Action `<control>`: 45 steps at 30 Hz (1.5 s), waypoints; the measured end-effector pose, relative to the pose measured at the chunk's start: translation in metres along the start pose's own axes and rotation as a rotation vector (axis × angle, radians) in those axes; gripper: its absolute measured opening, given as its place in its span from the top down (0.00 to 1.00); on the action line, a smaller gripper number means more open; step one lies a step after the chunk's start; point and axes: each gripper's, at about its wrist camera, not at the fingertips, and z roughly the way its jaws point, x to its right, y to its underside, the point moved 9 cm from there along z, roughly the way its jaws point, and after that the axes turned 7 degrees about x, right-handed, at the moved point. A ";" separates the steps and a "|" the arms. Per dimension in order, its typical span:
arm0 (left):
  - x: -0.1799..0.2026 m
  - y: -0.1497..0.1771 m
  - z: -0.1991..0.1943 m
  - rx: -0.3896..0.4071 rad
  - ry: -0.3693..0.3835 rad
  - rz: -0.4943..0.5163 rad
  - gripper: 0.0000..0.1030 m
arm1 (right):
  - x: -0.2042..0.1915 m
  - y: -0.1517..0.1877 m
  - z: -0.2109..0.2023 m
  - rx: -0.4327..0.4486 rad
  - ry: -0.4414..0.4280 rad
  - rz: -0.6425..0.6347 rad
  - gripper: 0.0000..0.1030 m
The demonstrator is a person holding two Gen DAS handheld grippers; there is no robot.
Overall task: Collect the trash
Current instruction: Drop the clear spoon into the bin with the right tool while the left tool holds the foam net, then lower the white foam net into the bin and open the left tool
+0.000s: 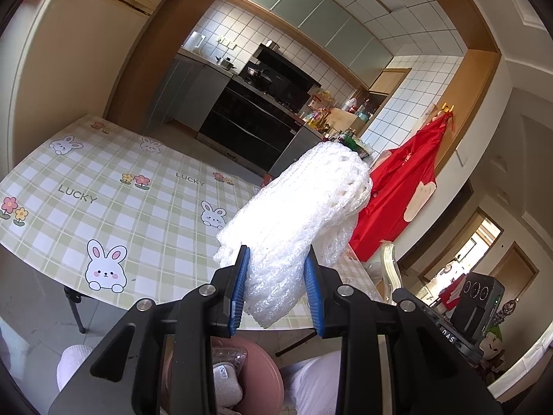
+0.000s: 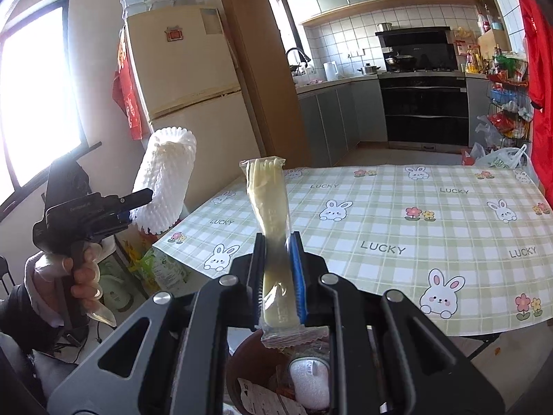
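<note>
My left claw [image 1: 276, 287]: clamped on white foam netting [image 1: 297, 207], above the pink bin [image 1: 266, 377]. My right claw [image 2: 278, 269]: closed on wrapped plastic fork [image 2: 268, 200], over that bin, beside the checked surface [image 2: 397, 214].

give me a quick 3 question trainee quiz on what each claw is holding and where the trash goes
1. True or false: the left claw is shut on a white foam net sleeve.
2. What does the right claw grip?
A. a wrapped plastic fork
B. a paper cup
C. a red bag
3. Fill in: below both claws sits a pink ____ already holding wrappers.

Key
1. True.
2. A, the wrapped plastic fork.
3. Bin: the pink bin lies under the claws, beside the checked rabbit tablecloth.
</note>
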 end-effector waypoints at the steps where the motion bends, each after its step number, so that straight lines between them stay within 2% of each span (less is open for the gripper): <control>1: -0.001 0.001 0.001 -0.004 0.000 0.001 0.71 | -0.001 0.003 0.002 -0.007 -0.005 0.001 0.79; 3: -0.002 0.004 0.004 -0.012 0.001 -0.001 0.71 | -0.004 0.006 0.006 -0.015 -0.011 0.002 0.72; 5: -0.004 0.006 0.007 -0.019 0.001 -0.005 0.71 | -0.007 0.007 0.008 -0.018 -0.023 0.010 0.56; 6: -0.005 0.007 0.008 -0.022 0.001 -0.007 0.71 | -0.006 0.007 0.008 -0.016 -0.024 0.013 0.53; 7: -0.004 0.009 0.009 -0.025 0.002 -0.007 0.71 | -0.006 0.006 0.008 -0.011 -0.018 0.013 0.43; 8: -0.004 0.010 0.010 -0.028 0.005 -0.006 0.71 | -0.003 0.005 0.007 -0.006 -0.005 0.013 0.25; 9: -0.003 0.011 0.011 -0.032 0.008 -0.004 0.71 | 0.000 0.003 0.005 0.005 0.020 0.014 0.19; 10: -0.002 0.012 0.012 -0.036 0.012 -0.002 0.71 | 0.006 0.000 0.001 0.025 0.047 0.018 0.07; 17: 0.018 0.022 0.020 -0.077 0.065 0.062 0.71 | 0.042 -0.022 -0.016 0.101 0.199 0.069 0.05; 20: 0.025 0.028 0.022 -0.094 0.080 0.090 0.71 | 0.052 -0.026 -0.022 0.120 0.224 0.086 0.05; 31: 0.049 0.043 0.029 -0.135 0.135 0.160 0.70 | 0.057 -0.035 -0.033 0.158 0.267 -0.003 0.05; 38: 0.062 0.060 0.034 -0.192 0.186 0.183 0.67 | 0.060 -0.032 -0.034 0.162 0.274 0.009 0.05; 40: 0.062 0.064 0.035 -0.201 0.185 0.188 0.60 | 0.060 -0.032 -0.034 0.161 0.275 0.011 0.05; 41: 0.061 0.065 0.036 -0.206 0.181 0.187 0.48 | 0.061 -0.031 -0.034 0.161 0.276 0.013 0.05; 42: 0.059 0.065 0.037 -0.206 0.172 0.180 0.33 | 0.061 -0.031 -0.033 0.160 0.277 0.015 0.05; 45: 0.052 0.064 0.037 -0.201 0.152 0.148 0.22 | 0.064 -0.027 -0.030 0.146 0.277 0.030 0.05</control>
